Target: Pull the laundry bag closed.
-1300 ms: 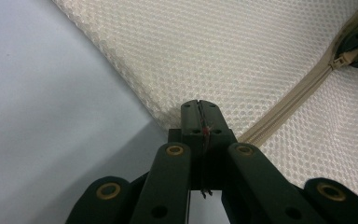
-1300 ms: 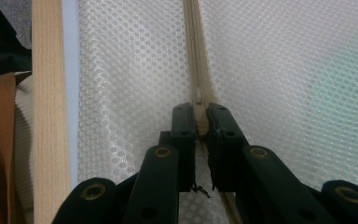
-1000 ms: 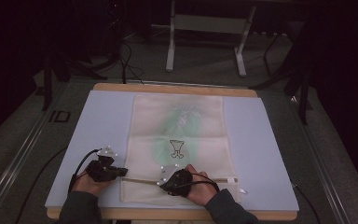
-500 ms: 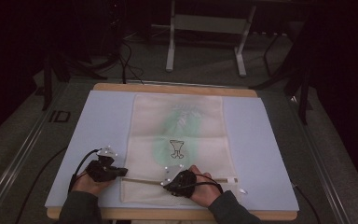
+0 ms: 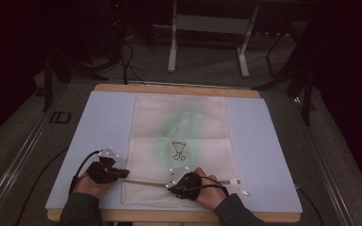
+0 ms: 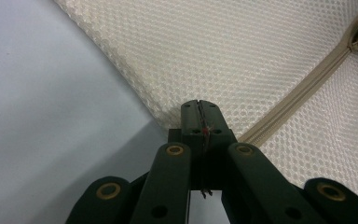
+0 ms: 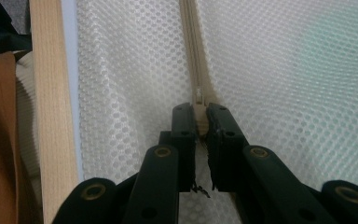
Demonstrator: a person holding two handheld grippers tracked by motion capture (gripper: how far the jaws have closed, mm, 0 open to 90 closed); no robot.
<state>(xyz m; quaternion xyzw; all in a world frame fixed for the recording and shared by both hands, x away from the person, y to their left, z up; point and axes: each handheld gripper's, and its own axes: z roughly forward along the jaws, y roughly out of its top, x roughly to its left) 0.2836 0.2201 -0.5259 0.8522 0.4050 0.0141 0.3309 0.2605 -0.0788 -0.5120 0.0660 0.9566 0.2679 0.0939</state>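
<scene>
A cream mesh bag (image 5: 179, 117) with a green patch and a small black goblet drawing lies flat on the pale blue mat (image 5: 268, 141). Its beige zipper (image 5: 146, 181) runs across the near end. My left gripper (image 5: 124, 175) is at the bag's left edge, shut on the mesh beside the zipper's end (image 6: 199, 116). My right gripper (image 5: 169, 184) sits over the middle of the zipper and points left. Its jaws are shut on the beige zipper pull (image 7: 199, 116), and the zipper tape (image 7: 192, 46) runs away ahead of them.
The mat lies on a wooden table (image 5: 179, 88) whose near edge (image 7: 51, 93) is close behind both hands. A small white object (image 5: 245, 192) lies on the mat near the bag's right corner. Metal stand legs (image 5: 172, 52) and cables are on the floor beyond.
My right gripper has shifted very slightly to the right along the zipper. The left gripper and the bag have not moved.
</scene>
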